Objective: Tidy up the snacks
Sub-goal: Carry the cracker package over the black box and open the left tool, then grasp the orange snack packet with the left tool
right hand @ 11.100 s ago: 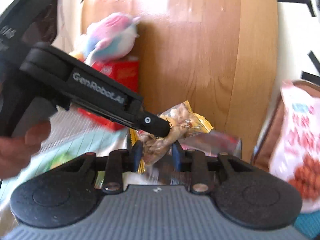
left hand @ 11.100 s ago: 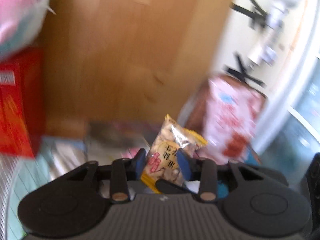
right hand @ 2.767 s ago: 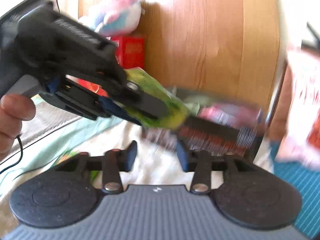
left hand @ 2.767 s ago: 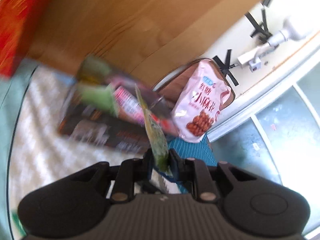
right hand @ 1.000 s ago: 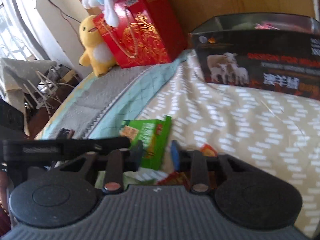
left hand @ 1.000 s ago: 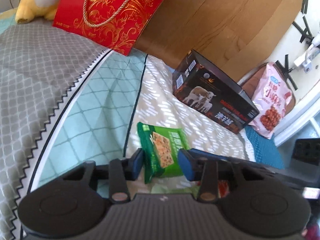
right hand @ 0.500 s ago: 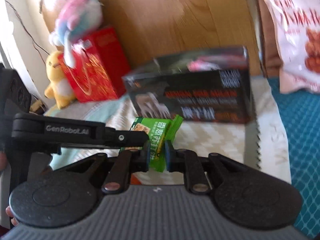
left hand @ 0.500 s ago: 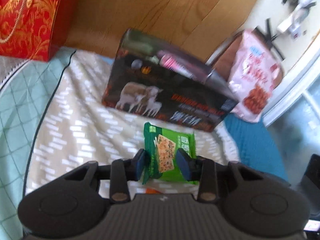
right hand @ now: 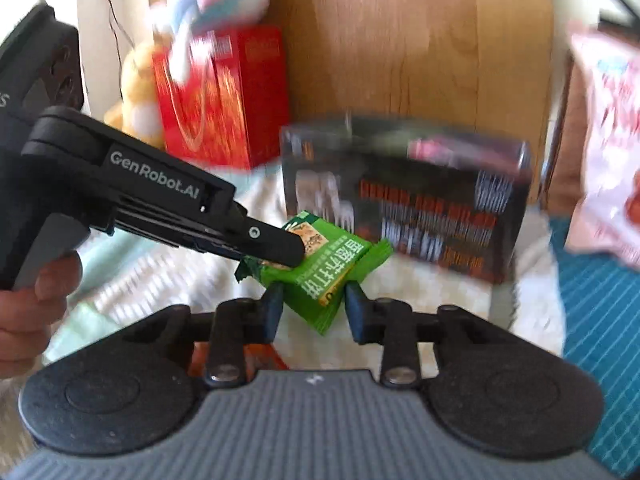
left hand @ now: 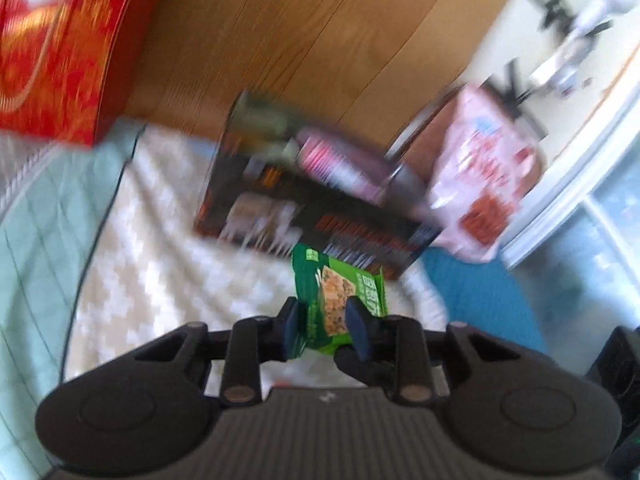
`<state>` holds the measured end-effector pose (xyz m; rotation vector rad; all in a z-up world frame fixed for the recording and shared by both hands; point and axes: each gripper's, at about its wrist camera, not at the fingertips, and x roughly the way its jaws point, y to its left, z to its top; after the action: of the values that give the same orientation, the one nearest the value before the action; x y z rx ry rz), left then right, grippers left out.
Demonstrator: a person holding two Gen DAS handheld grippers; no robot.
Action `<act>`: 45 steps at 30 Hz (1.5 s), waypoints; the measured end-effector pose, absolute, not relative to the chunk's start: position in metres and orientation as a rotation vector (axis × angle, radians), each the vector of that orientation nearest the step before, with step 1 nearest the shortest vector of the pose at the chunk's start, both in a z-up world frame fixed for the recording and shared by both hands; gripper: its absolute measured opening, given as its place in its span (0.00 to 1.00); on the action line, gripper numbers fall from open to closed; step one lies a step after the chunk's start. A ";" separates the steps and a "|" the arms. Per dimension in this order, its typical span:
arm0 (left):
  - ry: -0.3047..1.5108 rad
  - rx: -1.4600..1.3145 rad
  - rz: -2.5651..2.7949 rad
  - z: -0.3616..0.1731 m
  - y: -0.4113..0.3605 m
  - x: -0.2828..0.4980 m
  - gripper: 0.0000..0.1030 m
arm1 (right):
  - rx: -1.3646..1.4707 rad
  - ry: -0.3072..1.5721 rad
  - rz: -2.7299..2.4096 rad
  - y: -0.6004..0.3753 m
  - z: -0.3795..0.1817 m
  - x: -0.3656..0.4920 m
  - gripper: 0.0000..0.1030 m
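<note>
Behind green packet (left hand: 338,300), dark box (left hand: 320,216) blurred, lettering unreadable

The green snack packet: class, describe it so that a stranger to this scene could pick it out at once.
Find the wooden headboard; in front of it stands a black box printed with sheep. Nearer the camera, the left gripper holds the green snack packet in the air. It is the only green thing, small and flat.

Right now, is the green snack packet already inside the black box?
No, the green snack packet hangs in the left gripper, in front of the black box.
</note>
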<state>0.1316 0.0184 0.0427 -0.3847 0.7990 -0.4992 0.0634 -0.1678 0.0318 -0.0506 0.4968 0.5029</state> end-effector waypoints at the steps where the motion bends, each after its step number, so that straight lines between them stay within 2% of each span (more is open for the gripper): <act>1: 0.769 -0.386 -0.510 0.053 0.019 0.133 0.26 | -0.049 0.459 0.496 -0.170 0.041 0.064 0.35; 4: 0.704 -0.365 -0.507 0.080 0.008 0.154 0.29 | -0.049 0.394 0.464 -0.172 0.061 0.088 0.35; 5: 0.693 -0.353 -0.495 0.085 0.002 0.167 0.40 | -0.045 0.385 0.448 -0.173 0.065 0.101 0.36; 6: 0.688 -0.336 -0.476 0.086 -0.004 0.180 0.45 | -0.045 0.381 0.417 -0.175 0.066 0.118 0.43; 7: 0.692 -0.316 -0.443 0.085 -0.009 0.191 0.46 | -0.056 0.396 0.383 -0.175 0.063 0.132 0.47; 8: 0.717 -0.304 -0.394 0.082 -0.010 0.199 0.43 | -0.060 0.427 0.343 -0.177 0.060 0.142 0.47; 10: 0.717 -0.346 -0.423 0.077 -0.002 0.193 0.43 | 0.024 0.444 0.348 -0.194 0.057 0.141 0.47; 12: 0.702 -0.385 -0.467 0.071 0.013 0.174 0.44 | 0.100 0.433 0.400 -0.210 0.052 0.121 0.47; 16: 0.748 -0.374 -0.468 0.051 0.037 0.138 0.44 | 0.180 0.583 0.553 -0.217 0.029 0.084 0.47; 20: 0.836 -0.319 -0.495 0.033 0.043 0.116 0.44 | 0.071 0.691 0.697 -0.191 0.011 0.041 0.50; 22: 0.866 -0.306 -0.506 0.024 0.042 0.106 0.44 | -0.012 0.706 0.709 -0.176 0.005 0.026 0.66; 24: 0.915 -0.309 -0.514 0.013 0.041 0.100 0.44 | -0.107 0.668 0.691 -0.160 0.002 0.016 0.69; 26: 0.910 -0.321 -0.521 0.008 0.039 0.088 0.46 | -0.144 0.655 0.691 -0.151 0.002 0.012 0.61; 27: 0.919 -0.345 -0.540 0.006 0.039 0.085 0.47 | -0.108 0.666 0.719 -0.152 0.003 0.014 0.43; 28: 0.922 -0.374 -0.543 0.005 0.040 0.082 0.49 | -0.062 0.685 0.740 -0.156 0.002 0.017 0.36; 31: 0.911 -0.423 -0.525 0.001 0.046 0.075 0.49 | 0.038 0.680 0.716 -0.159 0.003 0.028 0.27; 33: 0.919 -0.474 -0.526 -0.001 0.052 0.074 0.49 | 0.127 0.690 0.704 -0.167 0.003 0.037 0.26; 35: 0.919 -0.495 -0.507 -0.001 0.054 0.074 0.42 | 0.222 0.709 0.704 -0.175 0.002 0.040 0.24; 45: 0.832 -0.598 -0.534 0.027 0.055 0.086 0.41 | 0.681 0.728 0.785 -0.220 0.010 0.063 0.15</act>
<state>0.0861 0.0551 0.0268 -0.5981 0.8317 -0.5339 0.0629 -0.2197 0.0103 0.6809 0.7276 0.7848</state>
